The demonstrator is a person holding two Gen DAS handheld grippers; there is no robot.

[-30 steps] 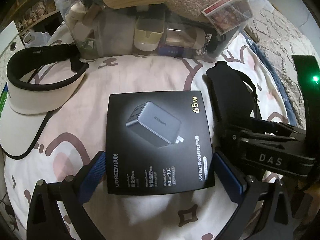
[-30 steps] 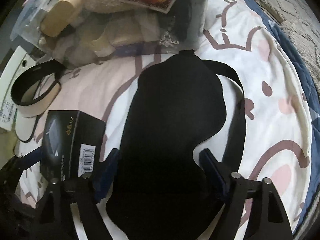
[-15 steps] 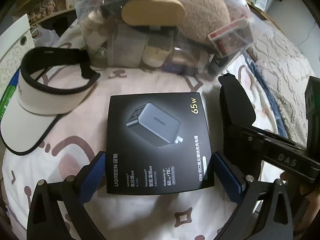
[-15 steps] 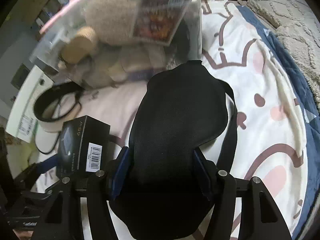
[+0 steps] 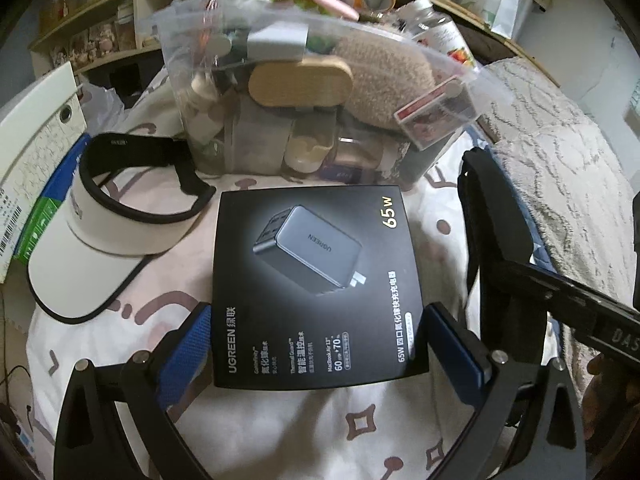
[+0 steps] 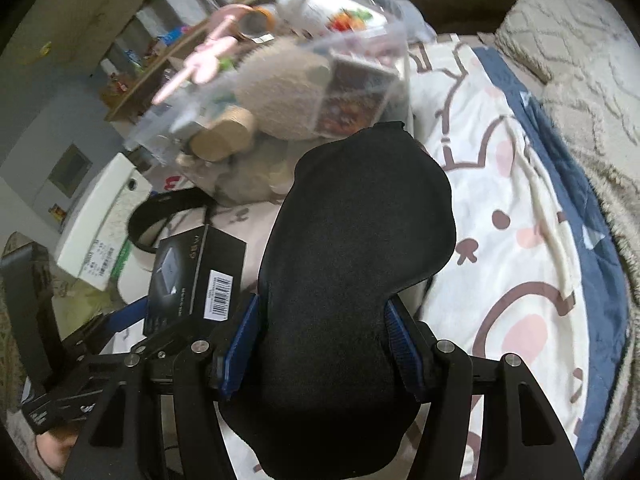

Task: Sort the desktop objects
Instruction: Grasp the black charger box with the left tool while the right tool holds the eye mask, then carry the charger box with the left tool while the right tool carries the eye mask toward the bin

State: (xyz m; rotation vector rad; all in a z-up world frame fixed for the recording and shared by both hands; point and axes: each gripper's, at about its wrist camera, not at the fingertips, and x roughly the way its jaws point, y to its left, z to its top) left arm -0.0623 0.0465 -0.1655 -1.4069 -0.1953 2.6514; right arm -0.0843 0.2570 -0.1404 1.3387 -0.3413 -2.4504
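A black charger box (image 5: 316, 280) with a grey adapter pictured on it sits between the blue pads of my left gripper (image 5: 320, 344), which is shut on its two sides and holds it above the bed sheet. The same box (image 6: 196, 276) shows at the left of the right wrist view. My right gripper (image 6: 324, 344) is shut on a black padded eye mask (image 6: 360, 240), which sticks forward out of the jaws and hangs below them. That mask (image 5: 496, 232) also stands at the right of the left wrist view.
A clear plastic bin (image 5: 280, 152) crammed with small items, a plush toy and a wooden lid stands just beyond both grippers. A cream visor (image 5: 100, 240) with black trim lies left of it, by a white carton (image 5: 32, 160). A grey blanket (image 5: 560, 160) lies on the right.
The right jaws closed onto the eye mask, then lifted it off the sheet. The left gripper rose too with the charger box in it, and more of the bin's top came into view.
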